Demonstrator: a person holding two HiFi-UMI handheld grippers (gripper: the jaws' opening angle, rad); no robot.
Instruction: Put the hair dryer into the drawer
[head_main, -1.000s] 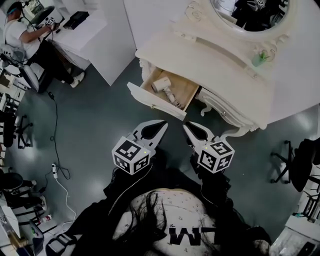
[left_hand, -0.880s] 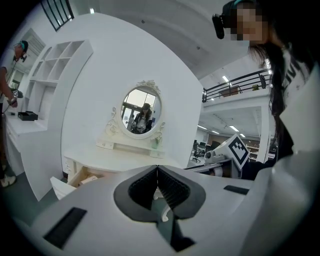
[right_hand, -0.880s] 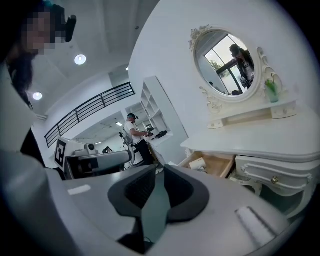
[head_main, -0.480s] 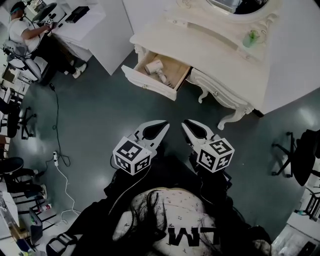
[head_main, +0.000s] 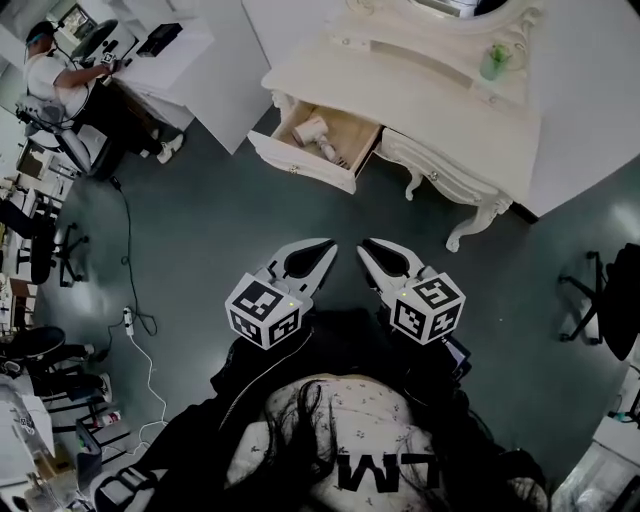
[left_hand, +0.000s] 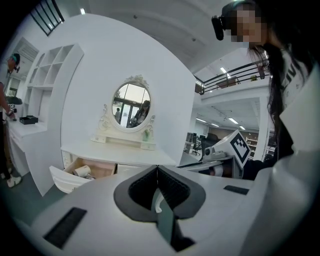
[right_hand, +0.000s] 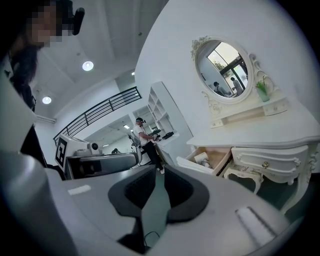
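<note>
The white hair dryer (head_main: 312, 129) lies inside the open drawer (head_main: 300, 163) of the cream dressing table (head_main: 440, 95), far ahead of both grippers. My left gripper (head_main: 326, 244) and right gripper (head_main: 364, 246) hang side by side over the dark floor near my body, both shut and empty. In the left gripper view the left gripper (left_hand: 157, 168) has its jaws closed tip to tip, with the drawer (left_hand: 64, 179) and hair dryer (left_hand: 82, 171) low at the left. In the right gripper view the right gripper (right_hand: 159, 169) points toward the drawer (right_hand: 200, 167) holding the hair dryer (right_hand: 201, 159).
A seated person (head_main: 55, 75) works at a white desk (head_main: 165, 55) at the upper left. Cables and a power strip (head_main: 128, 322) lie on the floor at the left. Office chairs (head_main: 600, 300) stand at the right. A small green plant (head_main: 493, 60) and a mirror sit on the dressing table.
The dressing table and open drawer have slid up and away in the head view, so the grippers now sit farther back from it. Both grippers stay shut and empty.
</note>
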